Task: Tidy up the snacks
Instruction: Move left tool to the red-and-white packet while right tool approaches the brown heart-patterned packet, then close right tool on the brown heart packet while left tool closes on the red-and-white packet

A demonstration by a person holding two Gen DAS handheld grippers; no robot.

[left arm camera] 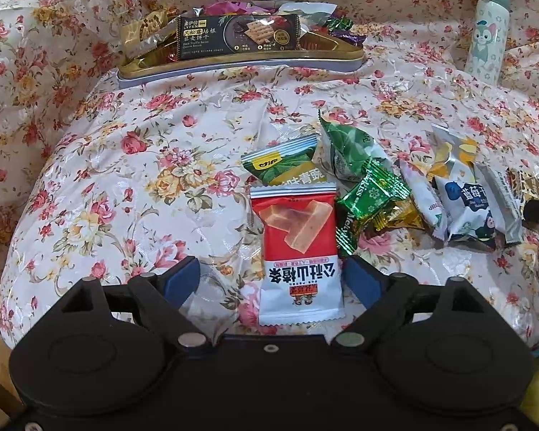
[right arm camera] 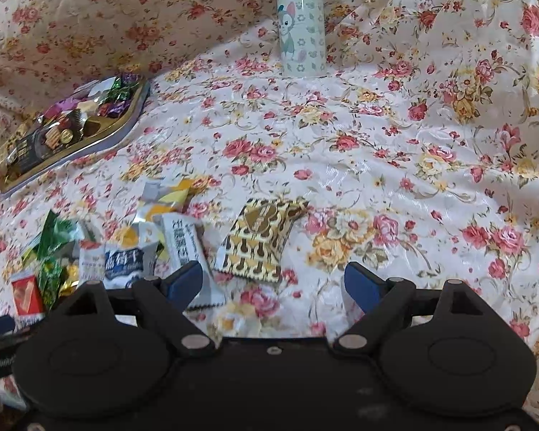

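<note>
- "LYFEN" black biscuit pack [left arm camera: 238, 37] sits in gold tray [left arm camera: 233, 63].
- L gripper [left arm camera: 273, 280] wide open, astride red-white snack packet [left arm camera: 300, 256]; grips nothing.
- R gripper [right arm camera: 273, 280] wide open, empty, near gold patterned packet [right arm camera: 258, 239].

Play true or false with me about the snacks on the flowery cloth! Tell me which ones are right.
1. The red and white snack packet lies between the jaws of the left gripper. True; the jaws stand wide and do not press on it.
2. The tray is empty. False; it holds a dark biscuit pack and many wrapped sweets.
3. The bottle is lying on its side. False; it stands upright on the cloth.
4. The right gripper holds the gold patterned packet. False; its jaws are open and the packet lies on the cloth just ahead of them.
5. A green candy lies to the right of the red and white packet. True.
</note>
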